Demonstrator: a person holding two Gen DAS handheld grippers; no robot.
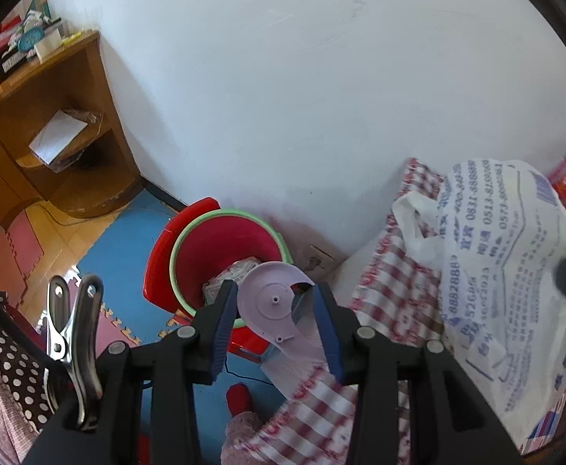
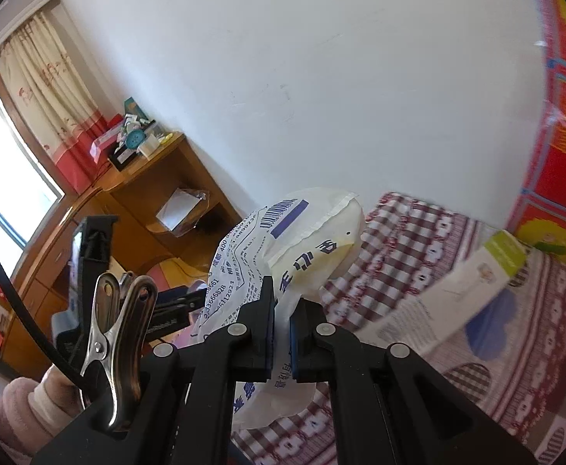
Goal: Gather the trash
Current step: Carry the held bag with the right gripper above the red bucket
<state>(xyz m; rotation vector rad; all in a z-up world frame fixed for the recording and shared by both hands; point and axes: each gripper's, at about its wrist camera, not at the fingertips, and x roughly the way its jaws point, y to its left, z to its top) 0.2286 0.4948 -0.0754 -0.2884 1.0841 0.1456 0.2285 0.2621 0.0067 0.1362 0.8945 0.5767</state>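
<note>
The left gripper (image 1: 277,316) points steeply down toward the floor, its blue-padded fingers (image 1: 224,319) clamped on a lilac plastic disc piece (image 1: 273,304), a flat round part with a notch cut from its rim. It hangs just above and in front of a red bin with a green rim (image 1: 221,252), which stands on blue floor mat (image 1: 124,248) against the white wall; crumpled paper lies inside the bin, partly hidden behind the disc. The right gripper (image 2: 281,319) tilts down less sharply, over a bed with a red checked cover (image 2: 406,240), its jaws closed tight on a fold of a white plastic bag with blue print (image 2: 283,240) (the bag bulges up ahead of the fingers and blocks what is inside it). From the left wrist the same bag (image 1: 515,271) shows at the right, blurred. A white and green box (image 2: 472,290) lies on the bed, smeared by motion. A sleeve in pale pink (image 2: 23,407) shows at the lower left, cut by the frame. The wooden shelf unit (image 1: 50,124) stands in the corner, cluttered on top.
</note>
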